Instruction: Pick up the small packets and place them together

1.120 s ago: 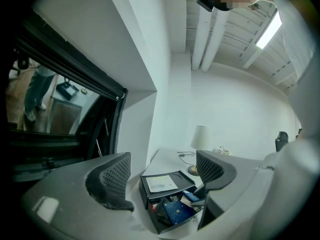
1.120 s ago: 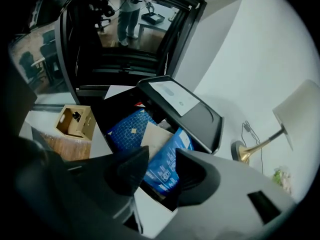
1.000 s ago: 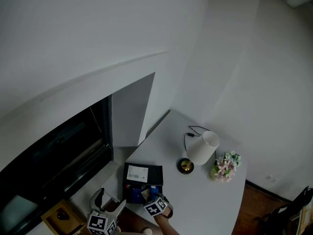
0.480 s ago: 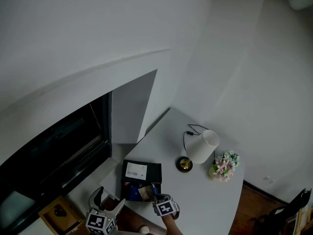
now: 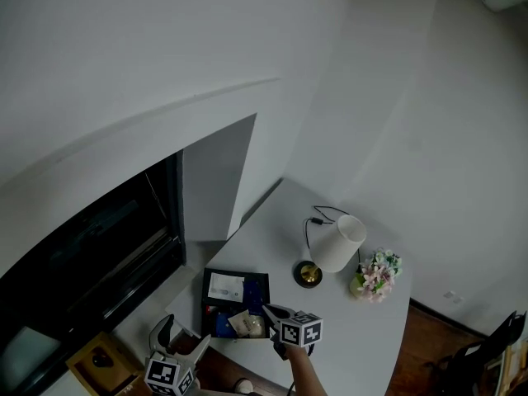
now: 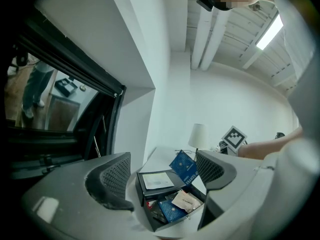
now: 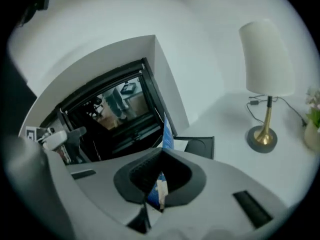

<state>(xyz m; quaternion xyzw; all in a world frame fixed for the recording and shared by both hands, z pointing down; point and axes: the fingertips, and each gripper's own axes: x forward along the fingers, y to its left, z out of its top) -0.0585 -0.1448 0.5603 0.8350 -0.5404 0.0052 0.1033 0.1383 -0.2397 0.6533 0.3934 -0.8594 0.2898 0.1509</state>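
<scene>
The right gripper [image 7: 160,181] is clamped shut on a small flat blue packet [image 7: 167,134], pinching it near its lower edge so that most of it stands up beyond the jaws. The left gripper [image 6: 165,176] hangs with its jaws wide apart and nothing between them.

In the left gripper view the packet [image 6: 184,166] hangs tilted in the air, clear above the black rectangular tray [image 6: 142,194]. The tray sits on the white table [image 5: 355,337] and holds a beige packet [image 6: 186,202] and a second blue packet [image 6: 170,210].

The held packet looks light and thin, probably a soft sachet that bends and crinkles. Its film may be slick, so a pinch well in from the edge should hold better than one at a corner. There is little risk of breakage.

In the head view the right gripper [image 5: 276,316] points towards the tray [image 5: 206,299], the bare forearm [image 5: 301,374] reaching up from below. The left gripper [image 5: 183,341] sits low, near the tray's left side.
</scene>
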